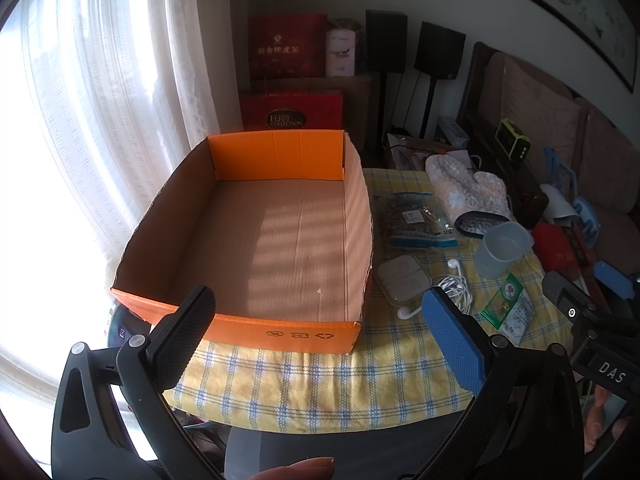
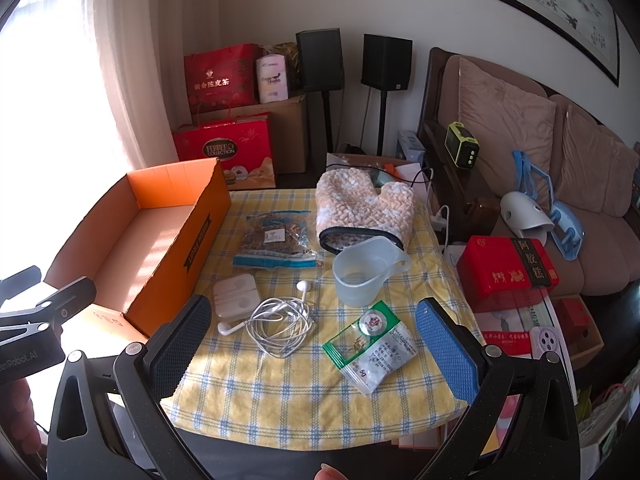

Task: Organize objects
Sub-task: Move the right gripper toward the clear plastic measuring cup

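An empty orange cardboard box sits on the left of the yellow checked cloth. To its right lie white earphones, a white earphone case, a green-and-white sachet, a clear plastic cup, a bag of dried herbs and a knitted oven mitt. My left gripper is open over the box's near wall. My right gripper is open above the earphones, nothing between its fingers.
The cloth's front edge is close to both grippers. Red gift boxes and two black speakers stand at the back. A sofa, a red tin and a green clock crowd the right side.
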{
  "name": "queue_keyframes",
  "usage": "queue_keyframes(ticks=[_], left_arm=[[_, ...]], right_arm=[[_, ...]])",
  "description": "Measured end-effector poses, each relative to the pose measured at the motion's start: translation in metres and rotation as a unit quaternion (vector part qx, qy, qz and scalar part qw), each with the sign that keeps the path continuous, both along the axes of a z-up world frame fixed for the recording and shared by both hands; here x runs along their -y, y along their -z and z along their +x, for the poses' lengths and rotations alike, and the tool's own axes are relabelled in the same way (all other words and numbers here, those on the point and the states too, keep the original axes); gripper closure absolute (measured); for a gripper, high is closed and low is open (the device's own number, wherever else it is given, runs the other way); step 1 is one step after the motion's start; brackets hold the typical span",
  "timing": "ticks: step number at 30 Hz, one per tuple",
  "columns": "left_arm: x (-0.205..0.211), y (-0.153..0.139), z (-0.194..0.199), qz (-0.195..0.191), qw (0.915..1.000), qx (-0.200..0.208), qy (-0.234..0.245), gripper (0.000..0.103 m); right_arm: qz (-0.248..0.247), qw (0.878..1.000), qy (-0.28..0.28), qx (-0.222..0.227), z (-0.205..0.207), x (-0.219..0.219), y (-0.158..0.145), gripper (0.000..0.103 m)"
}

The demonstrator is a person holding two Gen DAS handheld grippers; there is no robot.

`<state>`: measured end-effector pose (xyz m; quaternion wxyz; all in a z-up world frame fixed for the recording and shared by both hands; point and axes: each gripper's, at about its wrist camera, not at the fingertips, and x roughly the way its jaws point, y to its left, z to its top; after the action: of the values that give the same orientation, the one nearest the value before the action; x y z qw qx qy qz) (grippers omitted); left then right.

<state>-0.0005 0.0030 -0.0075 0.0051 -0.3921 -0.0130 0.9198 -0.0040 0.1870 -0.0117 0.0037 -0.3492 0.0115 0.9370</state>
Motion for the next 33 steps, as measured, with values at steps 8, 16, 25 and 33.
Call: queue_keyframes(ticks=[8,16,25,33], left_arm=[[-0.0011,0.0032,0.0001,0.0,1.0,0.001,0.0,0.0],[-0.0019,0.0042,0.0003,0.0,1.0,0.002,0.0,0.0],[-0.0054,0.0079,-0.0004,-0.001,1.0,0.004,0.002,0.0],[-0.0085,0.0084,-0.0054,-0.004,0.9999,0.007,0.007,0.0]], right_arm=[[-0.001,1.0,-0.001,0.0,-0.0019,0.0025,-0.0001,0.0],[-0.002,1.0,-0.001,0.0,-0.0006,0.0009,0.0004,0.0],[-0.001,1.0,-0.001,0.001,-0.0006,0.0008,0.0015,0.0],[-0.002,1.0,-0.001,0.001,0.0002,0.0015,0.0021,0.0]])
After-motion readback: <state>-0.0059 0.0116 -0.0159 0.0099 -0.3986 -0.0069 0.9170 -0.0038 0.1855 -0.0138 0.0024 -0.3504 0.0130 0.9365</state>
